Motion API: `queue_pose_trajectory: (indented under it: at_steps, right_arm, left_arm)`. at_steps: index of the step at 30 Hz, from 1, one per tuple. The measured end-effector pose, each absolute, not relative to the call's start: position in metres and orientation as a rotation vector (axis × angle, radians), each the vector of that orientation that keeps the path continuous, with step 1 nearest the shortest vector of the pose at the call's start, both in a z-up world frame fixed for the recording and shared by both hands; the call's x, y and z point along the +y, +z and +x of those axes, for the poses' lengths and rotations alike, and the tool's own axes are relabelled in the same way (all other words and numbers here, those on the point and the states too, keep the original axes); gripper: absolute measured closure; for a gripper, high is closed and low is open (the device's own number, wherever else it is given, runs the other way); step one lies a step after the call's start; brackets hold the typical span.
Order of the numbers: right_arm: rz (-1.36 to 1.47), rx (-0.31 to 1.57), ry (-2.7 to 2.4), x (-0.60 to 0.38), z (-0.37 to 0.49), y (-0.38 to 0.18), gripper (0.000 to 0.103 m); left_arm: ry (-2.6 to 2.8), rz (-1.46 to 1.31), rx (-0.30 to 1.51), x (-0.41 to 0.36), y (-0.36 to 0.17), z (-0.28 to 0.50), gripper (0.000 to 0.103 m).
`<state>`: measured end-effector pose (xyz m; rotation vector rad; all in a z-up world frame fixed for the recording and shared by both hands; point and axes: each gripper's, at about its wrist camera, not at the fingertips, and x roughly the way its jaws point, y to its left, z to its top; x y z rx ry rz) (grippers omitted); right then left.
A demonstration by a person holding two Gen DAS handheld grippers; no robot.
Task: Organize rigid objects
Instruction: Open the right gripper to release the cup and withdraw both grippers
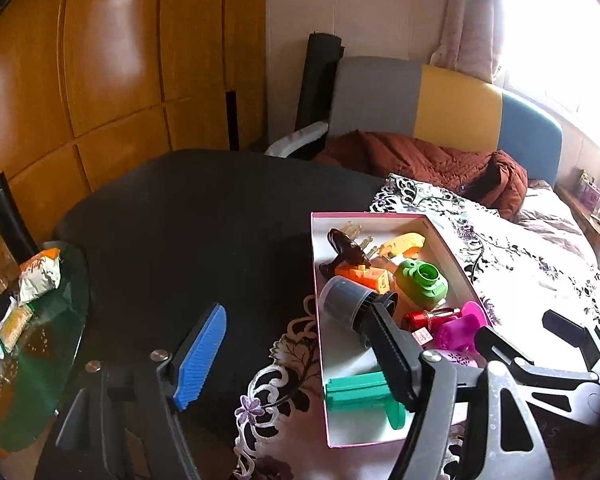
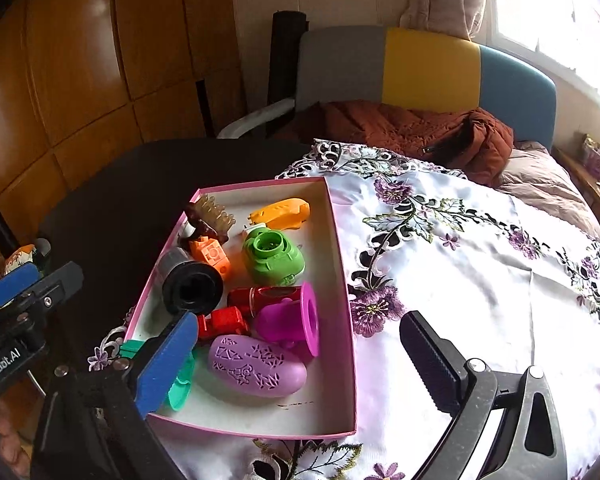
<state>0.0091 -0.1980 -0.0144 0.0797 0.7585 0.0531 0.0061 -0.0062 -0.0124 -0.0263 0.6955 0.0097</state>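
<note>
A pink-rimmed white box sits on the flowered cloth, filled with toys: a green toy, a grey and black cylinder, a purple oval case, a magenta cup, red pieces, an orange toy and a teal piece. My left gripper is open and empty over the box's left edge. My right gripper is open and empty over the box's near end.
A white cloth with purple flowers covers the table's right part; the left part is black. A rust-red jacket lies behind, before a grey, yellow and blue headboard. A glass side table with packets stands at the left.
</note>
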Motion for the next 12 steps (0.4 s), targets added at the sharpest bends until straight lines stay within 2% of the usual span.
queue_pose_trajectory:
  at_steps: [2,8,12]
  right_arm:
    - [0.081,0.762,0.057,-0.1974,0.0093,-0.0147,0.001]
    - [0.079,0.761,0.055,-0.1968,0.0096,-0.0148,0.001]
    - [0.085,0.758,0.05,-0.1984,0.0107,-0.0134,0.001]
  left_arm:
    - [0.0,-0.023,0.685,-0.0064,-0.012,0.0059,0.041]
    - [0.003,-0.018,0.638,-0.0063,-0.0063,0.0021,0.041]
    - [-0.001,-0.03,0.673,-0.0062,-0.0076,0.0065,0.041]
